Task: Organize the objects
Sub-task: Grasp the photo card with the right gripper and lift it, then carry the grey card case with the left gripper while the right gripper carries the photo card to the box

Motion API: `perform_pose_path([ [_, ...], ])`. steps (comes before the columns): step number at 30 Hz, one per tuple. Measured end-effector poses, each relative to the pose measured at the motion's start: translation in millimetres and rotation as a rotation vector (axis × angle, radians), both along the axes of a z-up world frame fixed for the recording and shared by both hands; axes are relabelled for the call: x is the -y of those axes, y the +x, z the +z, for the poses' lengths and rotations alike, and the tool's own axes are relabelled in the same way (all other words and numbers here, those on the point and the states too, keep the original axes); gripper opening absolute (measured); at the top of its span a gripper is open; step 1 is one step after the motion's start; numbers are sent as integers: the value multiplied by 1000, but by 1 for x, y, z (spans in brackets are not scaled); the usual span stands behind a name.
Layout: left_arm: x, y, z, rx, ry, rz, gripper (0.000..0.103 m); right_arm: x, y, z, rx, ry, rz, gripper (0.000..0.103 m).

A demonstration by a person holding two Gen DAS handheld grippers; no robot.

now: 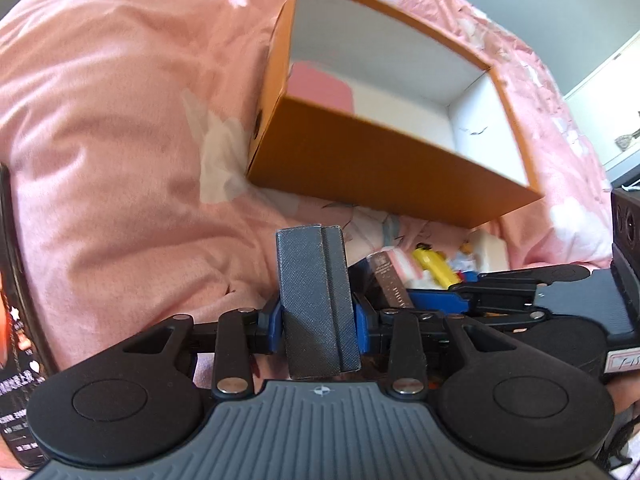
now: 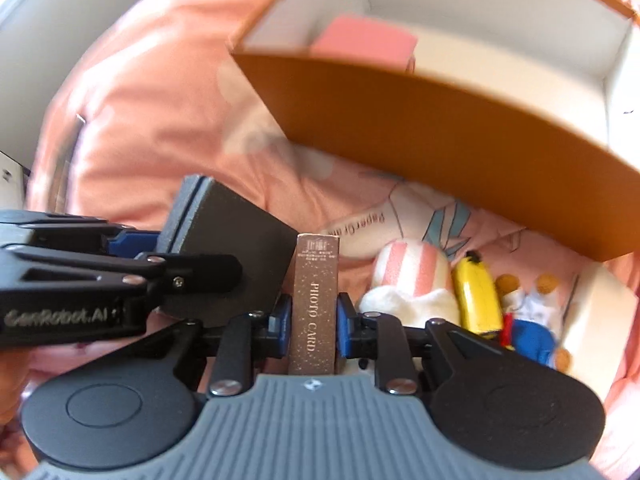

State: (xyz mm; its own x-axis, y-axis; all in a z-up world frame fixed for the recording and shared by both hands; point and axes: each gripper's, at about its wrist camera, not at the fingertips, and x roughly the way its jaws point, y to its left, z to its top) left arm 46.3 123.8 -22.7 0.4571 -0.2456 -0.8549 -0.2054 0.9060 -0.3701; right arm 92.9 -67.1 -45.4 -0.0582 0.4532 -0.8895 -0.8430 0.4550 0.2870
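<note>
Left gripper (image 1: 319, 316) clamped on grey case (image 1: 316, 300); right gripper (image 2: 311, 322) clamped on brown photo-card box (image 2: 315, 306). Both poised over bedspread (image 1: 120, 140) near orange box's (image 1: 384, 172) near wall. Transport step, probably; next, lifting over the wall, releasing inside.

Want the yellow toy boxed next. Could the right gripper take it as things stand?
Probably not yet: the right gripper is shut on the photo card box. The yellow toy lies uncovered just beside it, so the way looks free once the jaws are emptied.
</note>
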Motion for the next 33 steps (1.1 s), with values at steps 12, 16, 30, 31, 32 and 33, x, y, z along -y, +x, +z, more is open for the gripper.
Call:
perform_pose_path([
  [12, 13, 54, 99, 239, 117, -143, 39, 48, 53, 108, 87, 282, -117, 24],
  [16, 15, 110, 100, 259, 138, -164, 39, 44, 86, 116, 119, 326, -204, 24],
  [30, -5, 233, 8, 127, 88, -152, 39, -15, 183, 52, 96, 279, -350, 24],
  [31, -6, 236, 4, 116, 96, -154, 39, -19, 185, 48, 87, 278, -348, 24],
  [32, -6, 238, 0, 108, 100, -156, 39, -23, 189, 45, 79, 275, -346, 24],
  [33, -7, 239, -4, 101, 98, -161, 39, -27, 192, 41, 72, 269, -346, 24],
])
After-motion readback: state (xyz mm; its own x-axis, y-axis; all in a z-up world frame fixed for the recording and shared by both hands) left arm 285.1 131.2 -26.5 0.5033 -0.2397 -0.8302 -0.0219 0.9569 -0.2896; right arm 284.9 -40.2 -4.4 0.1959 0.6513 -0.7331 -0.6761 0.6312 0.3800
